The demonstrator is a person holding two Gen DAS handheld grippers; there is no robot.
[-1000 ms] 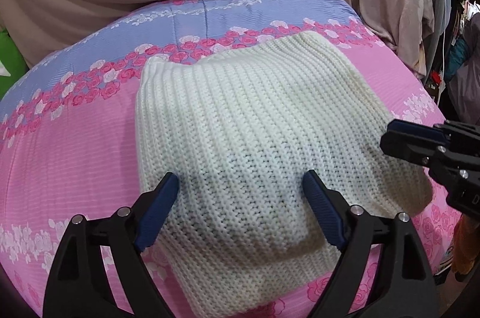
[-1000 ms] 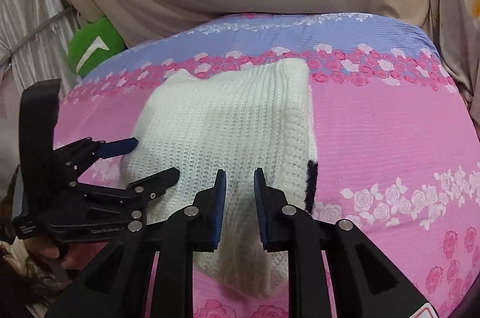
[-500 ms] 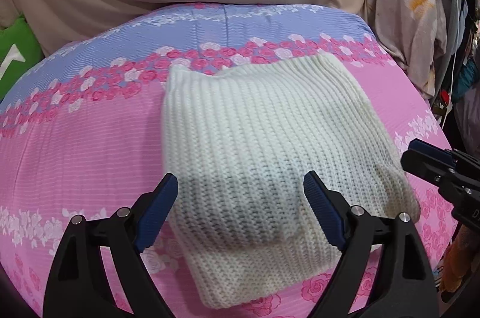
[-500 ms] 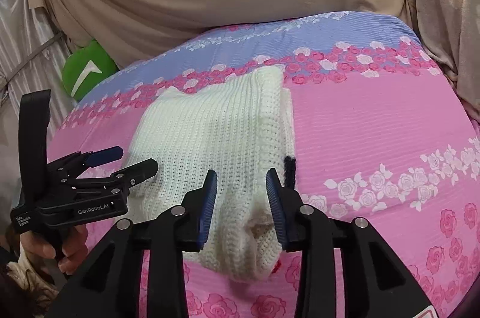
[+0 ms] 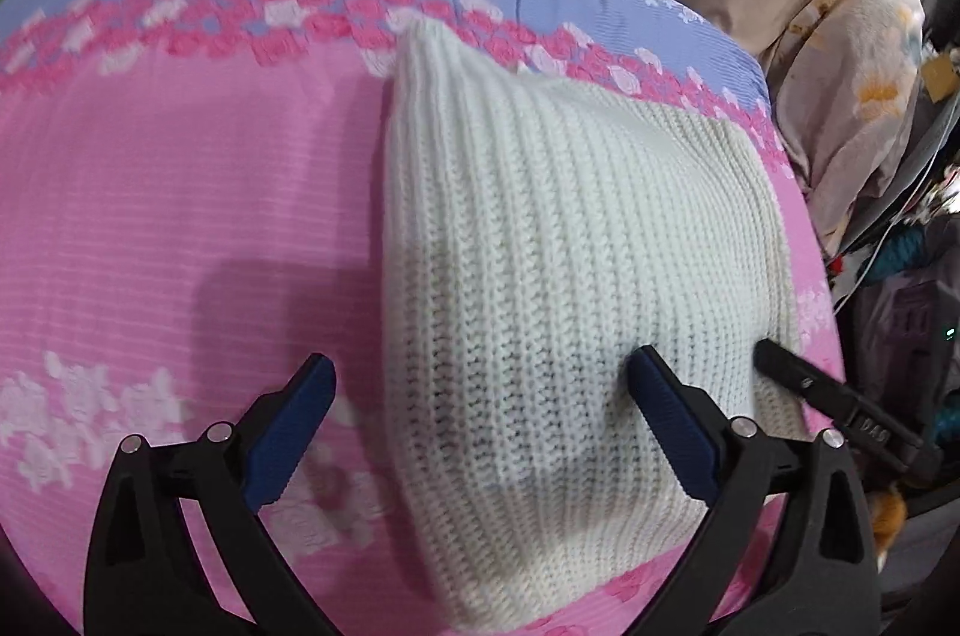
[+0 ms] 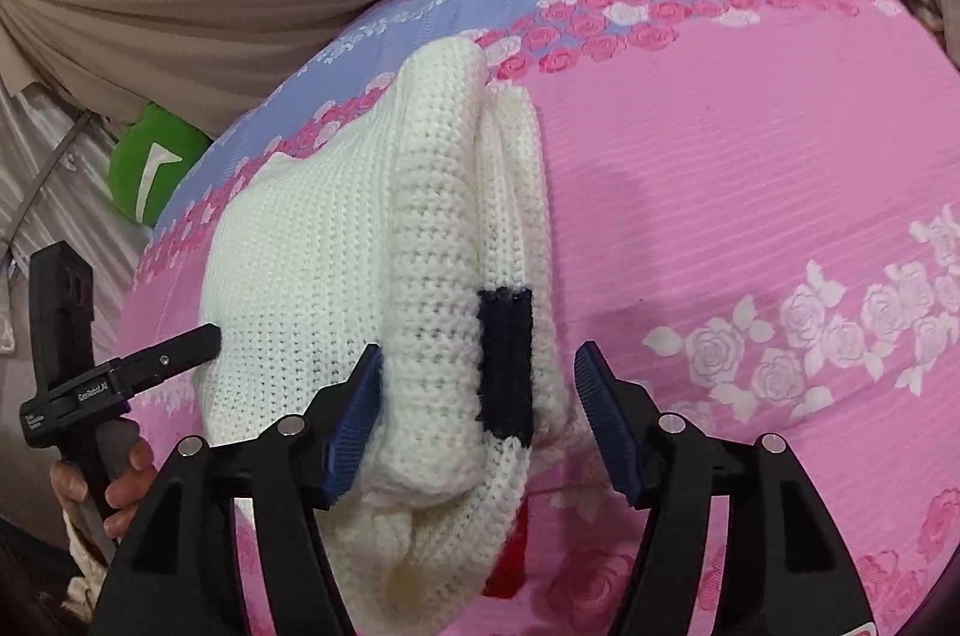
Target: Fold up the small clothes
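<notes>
I count one folded knit [image 5: 558, 288] on the bedsheet [image 5: 180, 216], and two grippers. My left gripper [image 5: 480, 414] has just been opening; its jaws stand wide, straddling the knit's left edge without pressing it. My right gripper [image 6: 477, 408] has also just been opening, with the knit's thick fold and its dark stripe [image 6: 507, 360] between the jaws, unclamped. A green cushion [image 6: 150, 168] sits far left, draped cloth [image 5: 852, 108] crowds the right bed edge. Bare sheet lies open on both sides.
</notes>
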